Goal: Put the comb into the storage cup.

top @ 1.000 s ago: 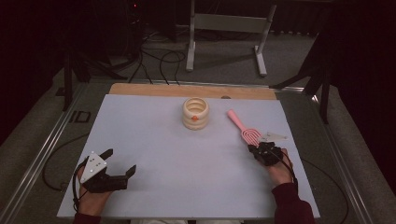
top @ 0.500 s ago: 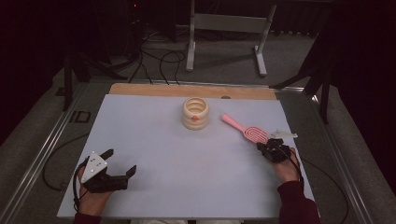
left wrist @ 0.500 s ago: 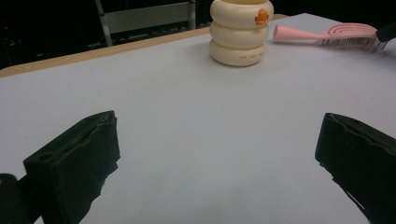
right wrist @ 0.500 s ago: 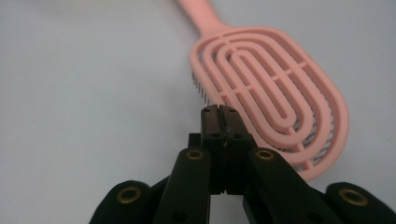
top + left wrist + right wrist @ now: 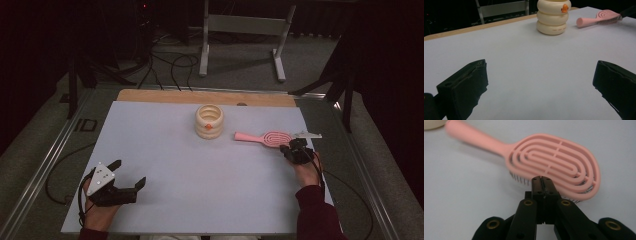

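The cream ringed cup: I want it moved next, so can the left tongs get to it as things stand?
Probably yes: the left tongs stand open, and bare table lies between them and the cream ringed cup; the pink hairbrush lies off to its side.

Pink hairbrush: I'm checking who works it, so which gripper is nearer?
Right. The right gripper sits shut at the head of the pink hairbrush; the left gripper rests open far across the table.

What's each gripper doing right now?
Left gripper: open, holding nothing.
Right gripper: shut, empty, tips against the pink plastic slotted hairbrush.
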Available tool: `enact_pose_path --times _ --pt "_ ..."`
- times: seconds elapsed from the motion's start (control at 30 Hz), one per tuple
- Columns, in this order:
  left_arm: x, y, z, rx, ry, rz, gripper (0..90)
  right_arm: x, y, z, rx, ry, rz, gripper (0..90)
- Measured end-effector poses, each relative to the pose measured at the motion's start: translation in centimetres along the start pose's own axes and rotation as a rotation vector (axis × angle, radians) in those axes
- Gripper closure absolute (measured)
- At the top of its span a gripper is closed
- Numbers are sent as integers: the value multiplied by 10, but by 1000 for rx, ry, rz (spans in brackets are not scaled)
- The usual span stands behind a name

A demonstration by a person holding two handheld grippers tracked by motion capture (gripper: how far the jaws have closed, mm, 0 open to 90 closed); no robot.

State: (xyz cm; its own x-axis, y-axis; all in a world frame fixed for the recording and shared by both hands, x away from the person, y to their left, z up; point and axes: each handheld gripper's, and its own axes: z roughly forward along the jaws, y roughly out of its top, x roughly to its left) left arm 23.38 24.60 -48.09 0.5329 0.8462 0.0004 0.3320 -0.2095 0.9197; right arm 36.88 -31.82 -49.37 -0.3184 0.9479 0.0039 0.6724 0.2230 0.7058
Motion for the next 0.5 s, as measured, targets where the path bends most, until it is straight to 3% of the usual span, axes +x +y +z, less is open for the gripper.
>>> enact_pose_path --times 0.2,0.5 --pt "0 0 0 1 0 2 3 -8 10 9 12 -34 31 900" --pt "-1 0 1 4 -1 5 3 -16 27 23 34 -76 41 900"
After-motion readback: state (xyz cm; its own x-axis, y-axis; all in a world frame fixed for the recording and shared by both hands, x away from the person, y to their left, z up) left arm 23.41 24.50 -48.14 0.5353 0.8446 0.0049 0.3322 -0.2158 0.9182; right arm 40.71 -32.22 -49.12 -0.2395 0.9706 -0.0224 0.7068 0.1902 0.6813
